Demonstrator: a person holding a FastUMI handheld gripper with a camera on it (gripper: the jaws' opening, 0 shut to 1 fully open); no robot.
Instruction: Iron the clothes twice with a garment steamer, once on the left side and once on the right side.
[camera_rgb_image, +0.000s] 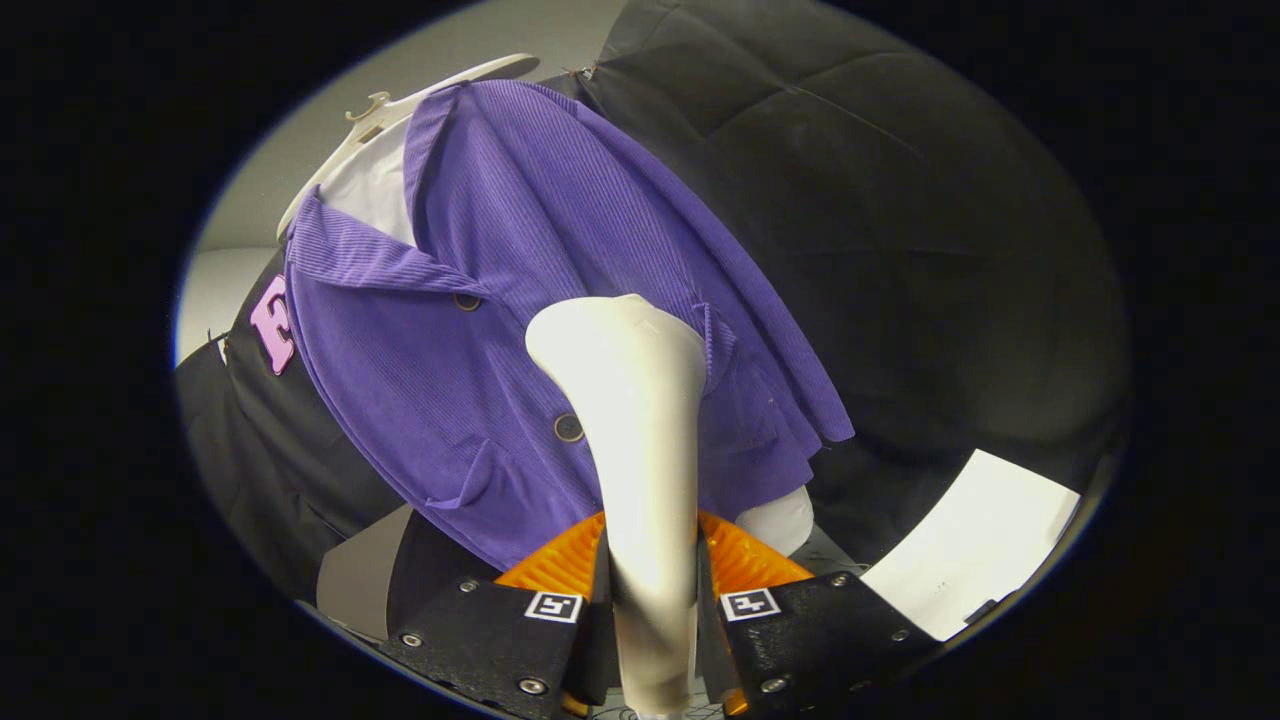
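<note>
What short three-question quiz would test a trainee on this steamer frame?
1. True or false: the gripper is shut on the steamer.
2. The steamer's head is against which thing? A) the purple shirt B) the white paper C) the hanger
3. Fill in: the shirt hangs on a white ____.

Key: 1 true. 2 A. 3 hanger.

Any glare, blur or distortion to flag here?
Gripper view: strong fisheye bending tilts the purple jacket and hanger; focus is sharp on the corduroy; the white steamer, clamped in the gripper, has a bright sheen; the white paper looks nearly overexposed.
</note>
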